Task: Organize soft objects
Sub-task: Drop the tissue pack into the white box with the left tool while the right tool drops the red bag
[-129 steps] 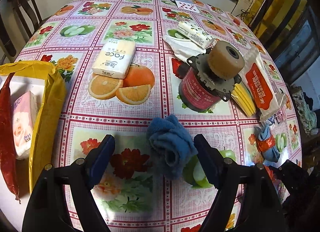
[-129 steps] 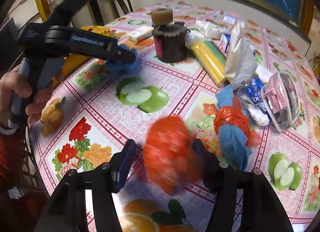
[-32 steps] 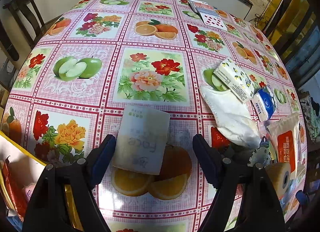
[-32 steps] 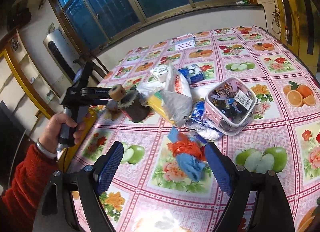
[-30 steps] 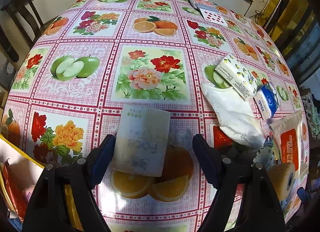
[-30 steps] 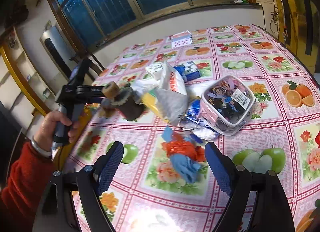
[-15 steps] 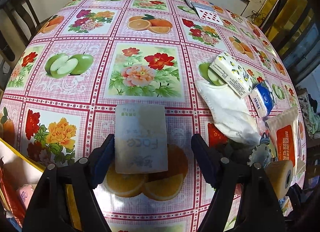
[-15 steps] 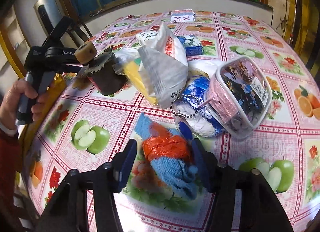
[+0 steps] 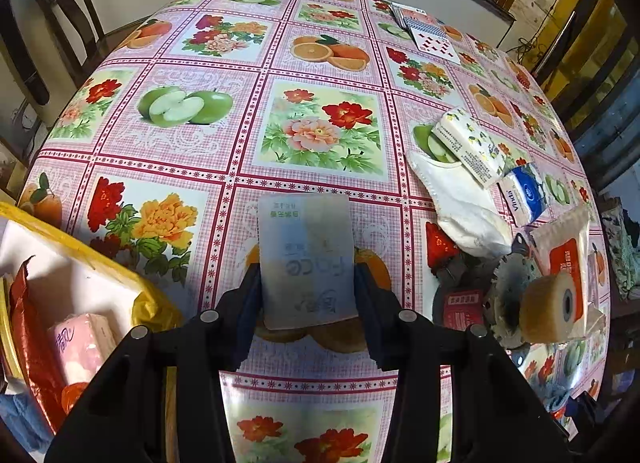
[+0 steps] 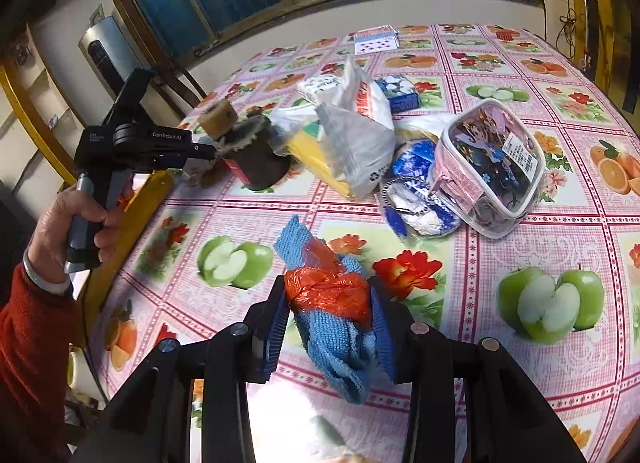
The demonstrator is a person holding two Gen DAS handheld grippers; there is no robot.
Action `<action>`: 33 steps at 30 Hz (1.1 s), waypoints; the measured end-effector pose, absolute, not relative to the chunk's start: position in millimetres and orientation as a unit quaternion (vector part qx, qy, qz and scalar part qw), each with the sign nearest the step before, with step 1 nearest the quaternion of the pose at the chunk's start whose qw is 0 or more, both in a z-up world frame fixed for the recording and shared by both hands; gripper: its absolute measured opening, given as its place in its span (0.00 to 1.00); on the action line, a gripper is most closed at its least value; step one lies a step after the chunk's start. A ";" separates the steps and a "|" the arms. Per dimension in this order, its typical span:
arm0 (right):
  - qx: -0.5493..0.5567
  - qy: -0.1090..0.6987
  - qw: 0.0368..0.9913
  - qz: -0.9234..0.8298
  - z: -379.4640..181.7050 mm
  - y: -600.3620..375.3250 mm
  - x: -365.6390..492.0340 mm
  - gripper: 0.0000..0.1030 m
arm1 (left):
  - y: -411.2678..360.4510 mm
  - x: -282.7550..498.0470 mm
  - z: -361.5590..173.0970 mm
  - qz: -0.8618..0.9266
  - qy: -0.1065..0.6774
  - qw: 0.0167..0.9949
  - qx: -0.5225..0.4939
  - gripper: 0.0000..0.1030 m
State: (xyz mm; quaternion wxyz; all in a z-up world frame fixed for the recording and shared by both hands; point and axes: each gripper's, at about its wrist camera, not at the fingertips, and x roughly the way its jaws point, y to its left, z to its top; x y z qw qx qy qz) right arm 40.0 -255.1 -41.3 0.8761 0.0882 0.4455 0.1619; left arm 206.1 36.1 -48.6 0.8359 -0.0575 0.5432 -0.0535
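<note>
Both hand-held grippers just clamped down, left (image 9: 307, 287) pinching the tissue pack (image 9: 306, 259), right (image 10: 330, 323) squeezing the blue-and-orange bundle (image 10: 332, 303), so they're ready to lift.

a pale tissue pack (image 9: 306, 259) printed "face" lies flat on the flowered tablecloth, its long sides pinched between two dark pads. a blue knitted cloth (image 10: 340, 335) bundled with crumpled orange plastic (image 10: 326, 291) sits squeezed between blue ridged pads, one blue end trailing toward the near edge.

Tissue pack (image 9: 307, 259) read "Face", seen upside down. Blue-white pack (image 9: 523, 194) read "Vinda". Left gripper (image 10: 200, 151) body marked "GenRobot.AI".
</note>
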 end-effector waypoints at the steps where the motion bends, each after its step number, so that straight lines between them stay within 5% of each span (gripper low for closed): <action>1: 0.091 0.443 0.877 0.165 -38.4 -254.1 37.5 0.39 | 37.4 200.4 -44.0 -0.054 0.538 0.839 -0.059 0.42; 15: 0.082 0.418 0.874 0.232 -5.4 -199.2 19.6 0.39 | 66.0 79.3 7.0 -0.027 0.422 0.906 -0.029 0.42; 33: 0.022 0.417 0.841 0.343 12.9 -47.1 24.4 0.39 | 151.0 -8.1 -3.0 0.093 0.367 0.925 -0.035 0.42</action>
